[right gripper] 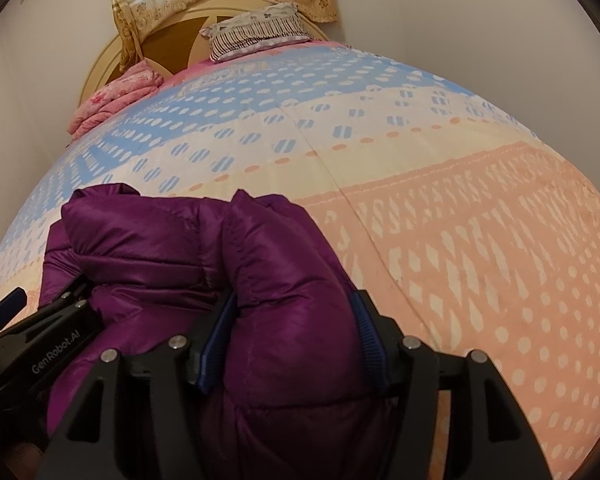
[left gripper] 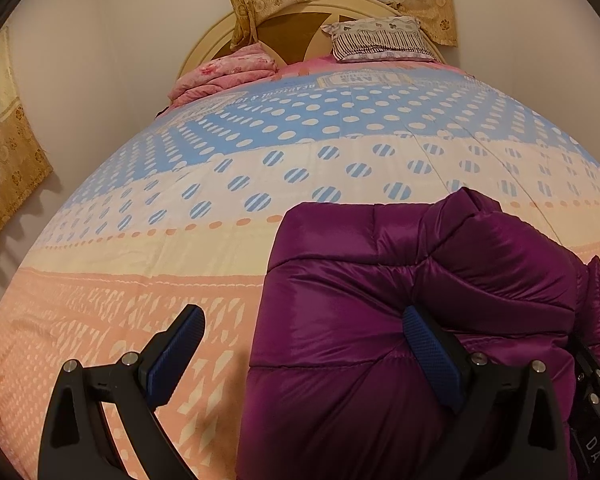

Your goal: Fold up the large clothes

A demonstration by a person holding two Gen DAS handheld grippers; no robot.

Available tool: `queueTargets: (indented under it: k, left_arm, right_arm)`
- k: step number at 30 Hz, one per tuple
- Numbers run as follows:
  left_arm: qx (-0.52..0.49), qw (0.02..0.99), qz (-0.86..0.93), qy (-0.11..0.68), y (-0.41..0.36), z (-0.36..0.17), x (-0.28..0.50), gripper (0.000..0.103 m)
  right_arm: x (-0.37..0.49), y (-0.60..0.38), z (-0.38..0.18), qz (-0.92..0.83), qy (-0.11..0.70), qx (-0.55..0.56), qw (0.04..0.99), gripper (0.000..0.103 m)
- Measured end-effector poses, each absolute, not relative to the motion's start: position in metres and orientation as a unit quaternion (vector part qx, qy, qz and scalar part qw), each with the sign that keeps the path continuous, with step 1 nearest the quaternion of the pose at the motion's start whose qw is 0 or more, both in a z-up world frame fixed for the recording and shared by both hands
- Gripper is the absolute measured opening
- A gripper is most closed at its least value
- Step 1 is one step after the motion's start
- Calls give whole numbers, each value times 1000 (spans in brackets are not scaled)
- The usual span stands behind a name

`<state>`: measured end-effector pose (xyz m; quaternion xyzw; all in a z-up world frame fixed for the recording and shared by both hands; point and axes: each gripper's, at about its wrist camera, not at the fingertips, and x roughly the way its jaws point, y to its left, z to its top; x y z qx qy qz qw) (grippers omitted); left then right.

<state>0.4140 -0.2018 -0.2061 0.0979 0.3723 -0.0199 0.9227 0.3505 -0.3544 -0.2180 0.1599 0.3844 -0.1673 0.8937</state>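
A shiny purple quilted puffer jacket [right gripper: 188, 264] lies bundled on the patterned pastel bedspread [left gripper: 148, 208], long axis toward the headboard. The right gripper [right gripper: 290, 332] clasps a puffy fold; the left gripper [left gripper: 300, 344] gapes, one pad touching the jacket.

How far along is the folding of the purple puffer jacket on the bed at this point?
Done: the purple jacket already lies as a compact, doubled-over bundle on the bedspread.
In hand: the right gripper has a puffy fold between its pads; the left gripper is open, one pad resting on the jacket.
Left: releasing that fold and flattening the bundle, it seems; whether another fold is needed is unclear.
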Motion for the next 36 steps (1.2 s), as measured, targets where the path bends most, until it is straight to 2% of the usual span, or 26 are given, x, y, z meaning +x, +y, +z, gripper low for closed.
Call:
queueTargets:
  k: [17,36]
  left_arm:
    - [97,922,-21,375,-202,-209,415,100]
    - [94,914,-49,392,-197,-203,412,100]
  right_arm:
    - [353,-356,-221,-169,389,158,892,62]
    - [354,-362,-223,-157,401,169,887,68]
